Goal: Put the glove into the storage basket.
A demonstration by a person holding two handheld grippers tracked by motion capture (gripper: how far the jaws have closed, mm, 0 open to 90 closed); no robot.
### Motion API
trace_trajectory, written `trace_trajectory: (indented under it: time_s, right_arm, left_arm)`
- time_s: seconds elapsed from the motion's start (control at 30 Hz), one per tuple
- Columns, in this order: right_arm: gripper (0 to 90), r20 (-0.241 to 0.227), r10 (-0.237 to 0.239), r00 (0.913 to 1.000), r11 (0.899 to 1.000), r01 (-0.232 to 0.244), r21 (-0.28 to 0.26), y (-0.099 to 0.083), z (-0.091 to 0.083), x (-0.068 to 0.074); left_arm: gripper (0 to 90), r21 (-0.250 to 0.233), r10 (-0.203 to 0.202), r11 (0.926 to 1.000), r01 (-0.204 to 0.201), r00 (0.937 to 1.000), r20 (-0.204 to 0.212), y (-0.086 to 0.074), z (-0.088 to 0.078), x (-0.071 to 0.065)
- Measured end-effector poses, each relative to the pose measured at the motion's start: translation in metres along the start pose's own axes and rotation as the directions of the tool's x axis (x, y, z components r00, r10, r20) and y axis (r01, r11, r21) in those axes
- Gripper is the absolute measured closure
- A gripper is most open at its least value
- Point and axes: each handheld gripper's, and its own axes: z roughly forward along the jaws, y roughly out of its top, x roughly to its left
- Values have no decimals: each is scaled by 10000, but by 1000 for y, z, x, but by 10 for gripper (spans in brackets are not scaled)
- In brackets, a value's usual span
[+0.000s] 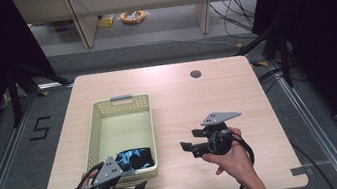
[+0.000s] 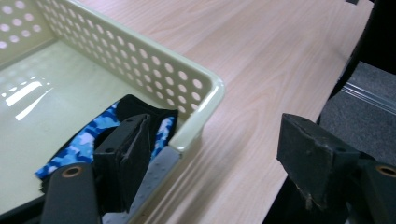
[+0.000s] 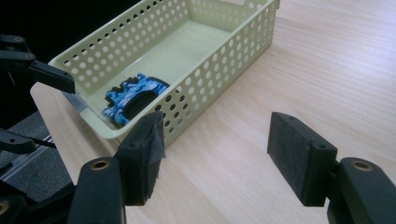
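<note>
High view: a wooden table (image 1: 177, 98) carried a pale green perforated basket (image 1: 96, 130) on its left half. A blue camouflage cloth item with black trim (image 1: 134, 157) lay inside the basket at its near end. The left gripper (image 1: 136, 177) was held at the near edge of the table, just beside the basket's near wall, with nothing in it. The right gripper (image 1: 189, 142) hovered over bare tabletop, apart from the basket, pointing toward it.

Left gripper view: the left gripper (image 2: 224, 154) stood released, jaws spread wide and empty. One jaw sat over the basket's corner (image 2: 205, 93), close above the cloth item (image 2: 88, 135); the other hung past the table edge.

Right gripper view: the right gripper (image 3: 219, 144) was likewise released, jaws well apart, with bare wood between them. The basket (image 3: 224, 60) lay ahead, the cloth item (image 3: 135, 91) resting in its near corner. The left gripper's jaw tip (image 3: 46, 74) showed beside the basket's end.
</note>
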Motion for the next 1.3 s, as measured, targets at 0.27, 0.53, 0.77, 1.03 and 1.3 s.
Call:
trace_trajectory:
  time_s: [0.27, 0.53, 0.77, 1.03, 1.3]
  right_arm:
    - [369, -164, 120, 9998, 9997, -124, -215, -17, -5, 0]
    - [345, -156, 143, 9998, 9999, -144, -76, -29, -9, -4]
    - [278, -368, 12, 9993, 9995, -24, -311, -37, -10, 1]
    - [206, -448, -648, 9969, 9978, 641, -168, -46, -4, 5]
    - [192, -511, -623, 9968, 9981, 624, 0, -59, 0, 7]
  left_arm:
    - [241, -179, -232, 9996, 235, 9996, 144, -2, 3, -4]
    - [240, -377, -266, 9989, 273, 9995, 192, -3, 4, -7]
    - [236, -207, -105, 9997, 112, 9994, 328, -9, 7, -11]
    - [237, -237, 205, 9995, -192, 9983, 545, -18, 12, -18]
    - [218, -213, 542, 9984, -524, 9938, 972, -28, 18, -28]
